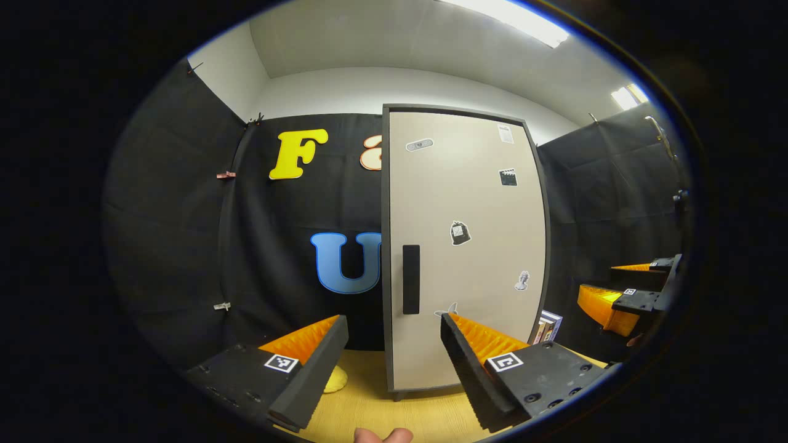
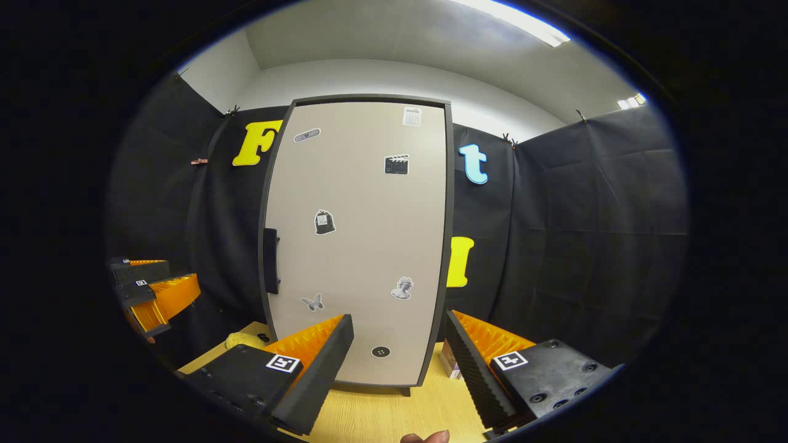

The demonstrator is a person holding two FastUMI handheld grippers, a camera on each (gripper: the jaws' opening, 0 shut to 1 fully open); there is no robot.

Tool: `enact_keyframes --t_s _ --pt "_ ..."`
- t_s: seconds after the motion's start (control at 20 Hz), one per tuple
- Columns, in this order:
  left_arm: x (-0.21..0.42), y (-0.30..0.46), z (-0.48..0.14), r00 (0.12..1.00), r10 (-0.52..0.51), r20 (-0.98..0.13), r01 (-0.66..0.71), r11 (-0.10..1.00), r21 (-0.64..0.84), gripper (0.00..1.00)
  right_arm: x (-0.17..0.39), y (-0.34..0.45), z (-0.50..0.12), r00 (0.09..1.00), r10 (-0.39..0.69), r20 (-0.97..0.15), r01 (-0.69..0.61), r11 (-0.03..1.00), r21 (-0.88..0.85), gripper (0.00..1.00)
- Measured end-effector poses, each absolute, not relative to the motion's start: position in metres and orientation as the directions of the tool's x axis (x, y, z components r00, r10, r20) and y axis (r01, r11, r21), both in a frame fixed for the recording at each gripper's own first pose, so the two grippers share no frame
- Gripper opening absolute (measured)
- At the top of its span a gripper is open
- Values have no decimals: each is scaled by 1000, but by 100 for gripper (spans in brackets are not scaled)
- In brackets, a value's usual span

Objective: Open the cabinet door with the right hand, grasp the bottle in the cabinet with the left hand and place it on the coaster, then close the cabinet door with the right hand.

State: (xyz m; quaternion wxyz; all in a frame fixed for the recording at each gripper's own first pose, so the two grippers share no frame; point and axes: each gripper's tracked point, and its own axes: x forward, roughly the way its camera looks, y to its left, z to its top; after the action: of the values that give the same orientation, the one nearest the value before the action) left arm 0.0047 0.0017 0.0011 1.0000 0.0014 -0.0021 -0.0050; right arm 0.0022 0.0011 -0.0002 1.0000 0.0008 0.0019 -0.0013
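A tall cabinet stands on the wooden table with its beige door (image 1: 468,203) (image 2: 363,246) shut, so whatever is inside is hidden. The door's black handle (image 1: 410,279) (image 2: 271,261) runs along its left edge. A yellow coaster (image 1: 335,379) (image 2: 243,339) lies on the table left of the cabinet. My left gripper (image 1: 394,369) is open and empty, short of the door, roughly in line with the handle; it also appears at far left in the right gripper view (image 2: 154,295). My right gripper (image 2: 397,369) is open and empty, facing the door's lower middle, and sits at far right in the left gripper view (image 1: 628,295).
Several stickers dot the door. Small boxes (image 1: 548,326) (image 2: 450,363) stand on the table just right of the cabinet. A small dark object (image 2: 263,337) lies by the coaster. Black cloth walls close in behind and on both sides. The table (image 1: 400,418) stretches in front of the cabinet.
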Motion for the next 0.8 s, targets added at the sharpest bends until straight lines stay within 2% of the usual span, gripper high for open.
enact_keyframes --t_s 0.8 --pt "9 8 2 1000 -26 9 26 1000 10 95 11 9 2 1000 -14 6 14 1000 -17 98"
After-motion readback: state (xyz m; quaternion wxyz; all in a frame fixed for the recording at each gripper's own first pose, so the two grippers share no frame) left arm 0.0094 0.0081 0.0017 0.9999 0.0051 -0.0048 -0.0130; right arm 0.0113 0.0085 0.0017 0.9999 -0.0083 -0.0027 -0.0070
